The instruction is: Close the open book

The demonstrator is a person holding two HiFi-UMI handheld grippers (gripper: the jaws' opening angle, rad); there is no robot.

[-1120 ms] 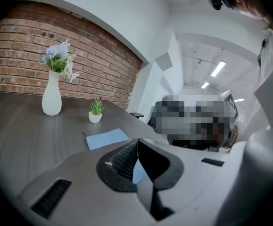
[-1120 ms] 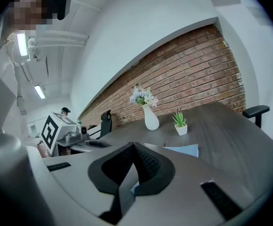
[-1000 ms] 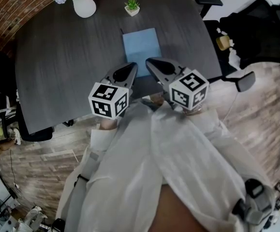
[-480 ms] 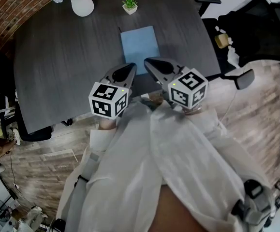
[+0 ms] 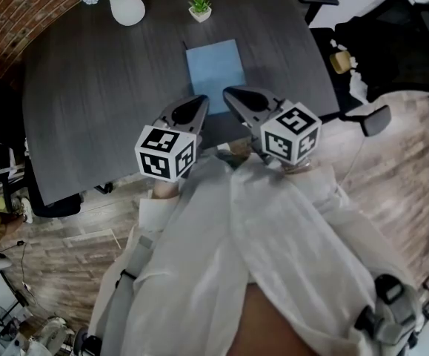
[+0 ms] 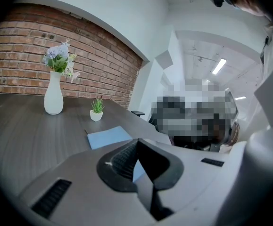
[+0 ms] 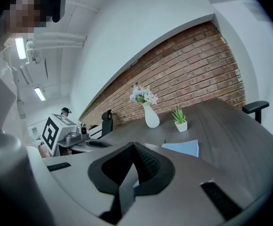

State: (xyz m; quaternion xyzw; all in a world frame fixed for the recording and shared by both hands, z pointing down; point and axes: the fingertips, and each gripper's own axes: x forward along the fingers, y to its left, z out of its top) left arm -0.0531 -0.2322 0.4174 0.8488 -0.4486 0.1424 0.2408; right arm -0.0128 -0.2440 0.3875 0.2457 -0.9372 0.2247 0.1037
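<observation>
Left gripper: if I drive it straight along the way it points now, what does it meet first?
Probably the blue book: the left gripper, jaws together, aims slightly down toward it. Depth is unclear; it might touch the table just short.

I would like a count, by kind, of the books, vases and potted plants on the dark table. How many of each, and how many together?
Blue book: 1
White vase with flowers: 1
Small potted plant: 1
Total: 3
</observation>
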